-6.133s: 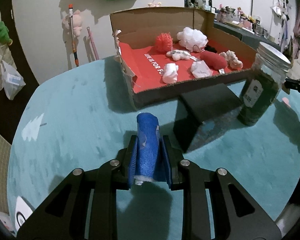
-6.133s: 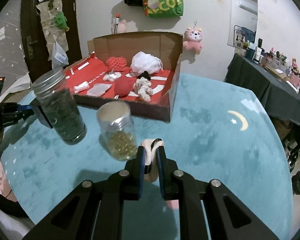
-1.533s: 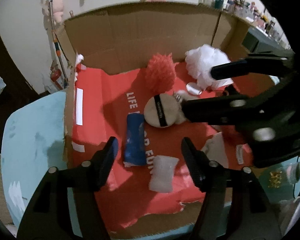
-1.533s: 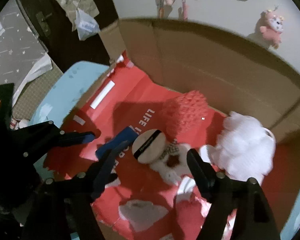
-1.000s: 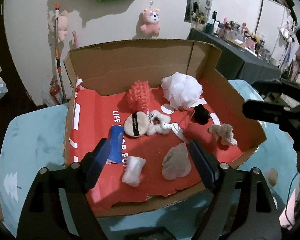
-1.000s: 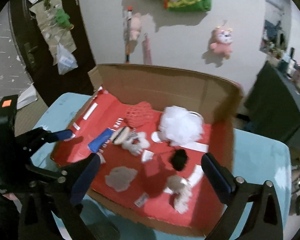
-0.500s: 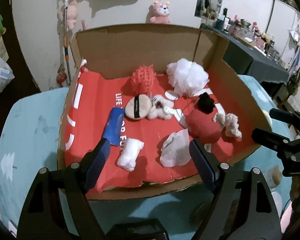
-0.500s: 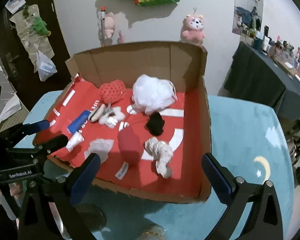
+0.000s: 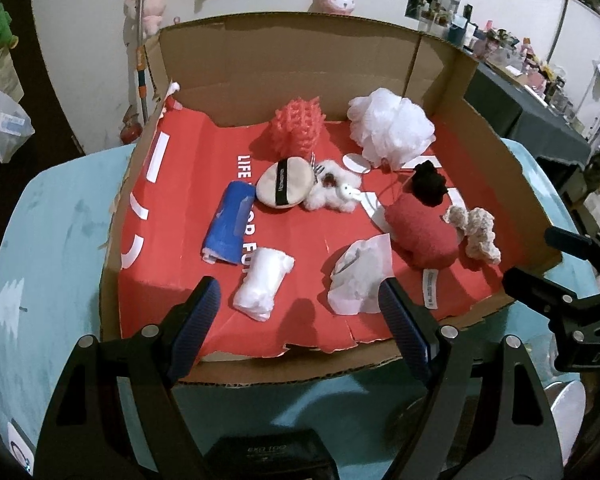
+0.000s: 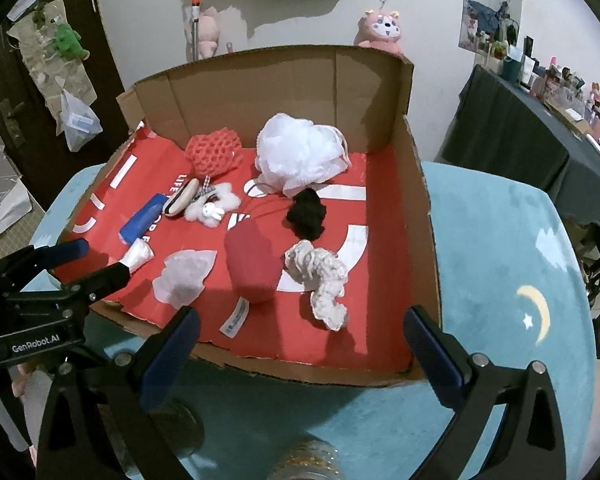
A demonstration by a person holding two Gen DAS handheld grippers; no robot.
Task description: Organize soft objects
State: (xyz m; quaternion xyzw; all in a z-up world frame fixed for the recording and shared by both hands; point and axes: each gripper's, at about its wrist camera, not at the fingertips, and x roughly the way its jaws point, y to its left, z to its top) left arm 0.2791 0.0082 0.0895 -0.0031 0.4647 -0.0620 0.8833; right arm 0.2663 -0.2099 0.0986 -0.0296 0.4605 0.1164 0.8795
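An open cardboard box with a red floor sits on a teal table. Inside, from left to right: a blue roll, a white wad, a round beige puff, a red mesh sponge, crumpled white paper, a white bath pouf, a red cushion and a knotted cream rope. The left gripper and right gripper hover before the box, jaws apart, empty.
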